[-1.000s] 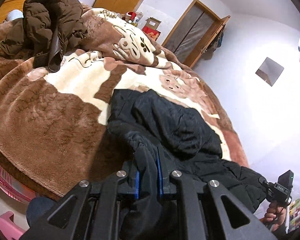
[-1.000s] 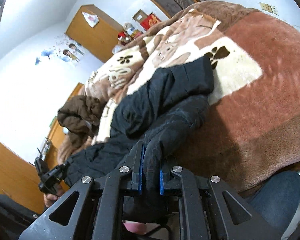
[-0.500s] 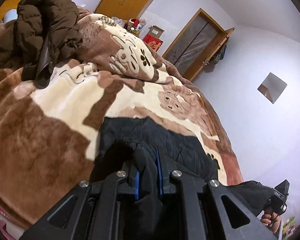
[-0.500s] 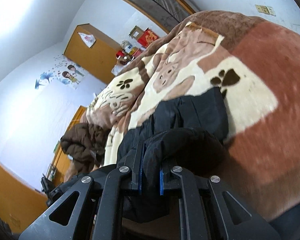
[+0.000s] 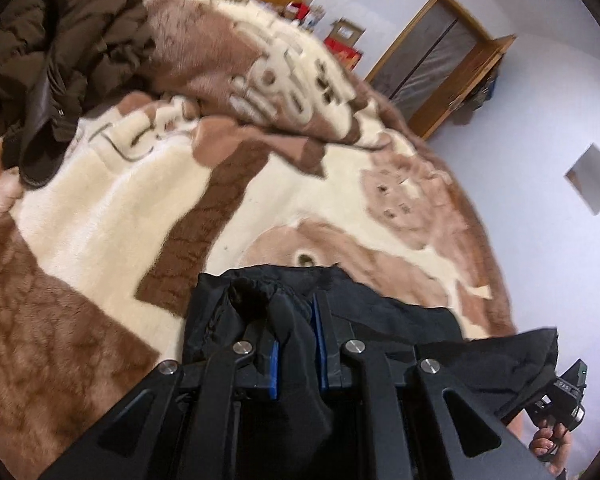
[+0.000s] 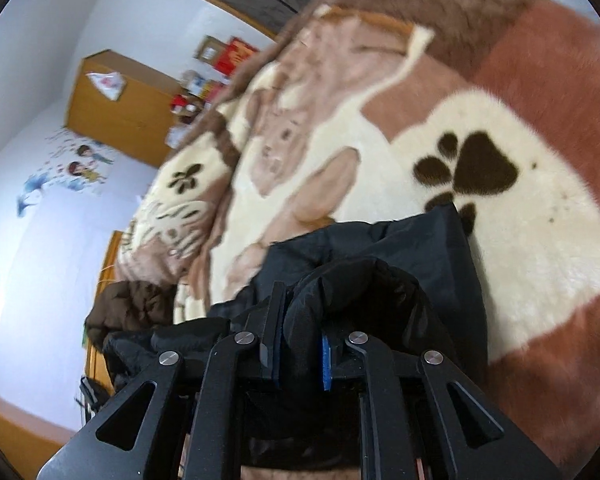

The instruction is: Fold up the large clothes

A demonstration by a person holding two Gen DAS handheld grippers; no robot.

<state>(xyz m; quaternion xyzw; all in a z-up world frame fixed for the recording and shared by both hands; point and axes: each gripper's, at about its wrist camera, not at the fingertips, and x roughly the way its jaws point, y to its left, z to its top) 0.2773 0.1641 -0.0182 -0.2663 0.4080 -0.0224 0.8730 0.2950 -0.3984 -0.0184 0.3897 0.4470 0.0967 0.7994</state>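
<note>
A black jacket (image 5: 380, 320) lies in a low bundle on the near part of a brown and cream plush blanket (image 5: 120, 208). My left gripper (image 5: 294, 320) is shut on a gathered fold of it, which fills the gap between the blue pads. In the right wrist view the same black jacket (image 6: 420, 248) bulges between the fingers of my right gripper (image 6: 302, 312). Its jaws are opening, with the padded fold still pinched between the pads. The right gripper (image 5: 560, 396) also shows at the lower right of the left wrist view, held by a hand (image 5: 548, 444), with jacket cloth draped over it.
A brown puffer jacket (image 5: 60, 40) is heaped at the far left of the bed, also visible as the brown puffer jacket (image 6: 128, 308). Beyond the bed stand a wooden door (image 5: 432, 48), red boxes (image 5: 344, 40) and a wooden wardrobe (image 6: 120, 108). The blanket (image 6: 520, 220) spreads wide ahead.
Both grippers have carried the jacket's near edge forward over itself and lower onto the bed, so the jacket now looks shorter and bunched. The right gripper's pads stand slightly wider apart.
</note>
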